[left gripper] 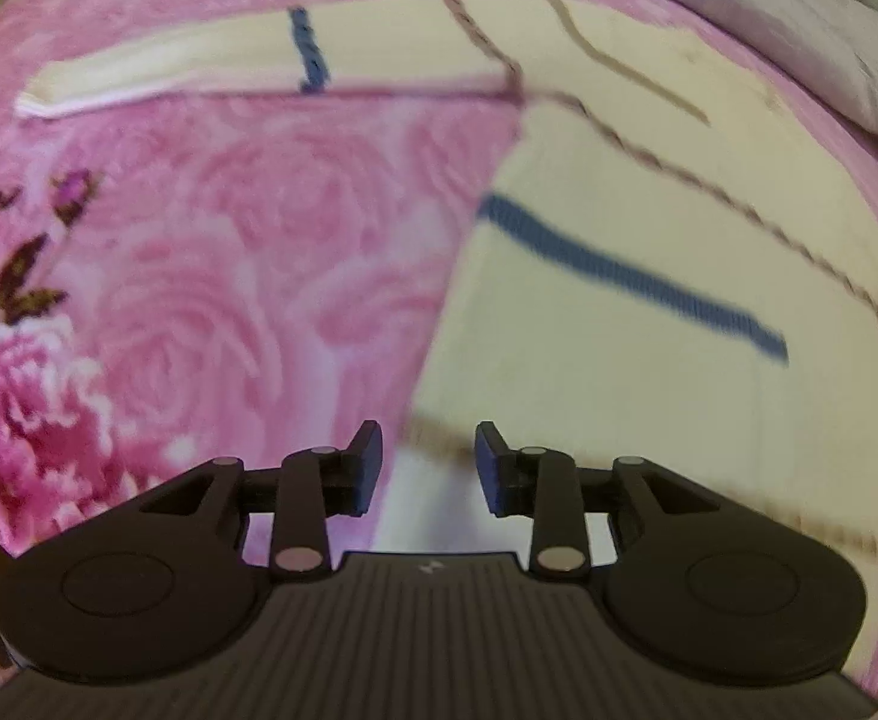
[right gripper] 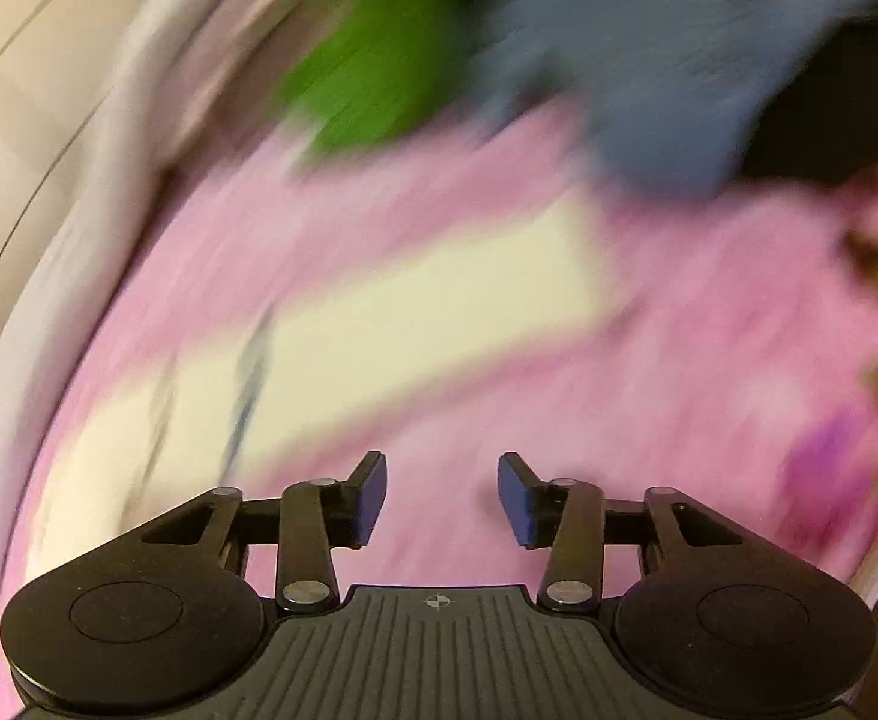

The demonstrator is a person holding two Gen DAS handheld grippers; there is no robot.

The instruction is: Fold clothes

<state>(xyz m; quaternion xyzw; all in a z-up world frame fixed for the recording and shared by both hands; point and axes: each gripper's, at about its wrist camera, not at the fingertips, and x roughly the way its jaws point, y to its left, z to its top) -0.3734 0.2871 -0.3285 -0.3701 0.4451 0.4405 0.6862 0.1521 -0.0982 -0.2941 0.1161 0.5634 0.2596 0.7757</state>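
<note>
Cream cloth [left gripper: 649, 192] with blue bands and thin brown lines lies spread flat on a pink rose-patterned blanket [left gripper: 228, 252], one long part stretching off to the left at the far side. In the right wrist view, heavily blurred, the same cream cloth [right gripper: 378, 312] lies ahead, with green [right gripper: 372, 72] and grey-blue garments [right gripper: 679, 60] beyond it. Left gripper [left gripper: 428, 468] hangs over the cloth's near edge, jaws apart, nothing between them. Right gripper [right gripper: 442, 498] is over bare blanket, jaws apart and empty. No readable writing shows.
</note>
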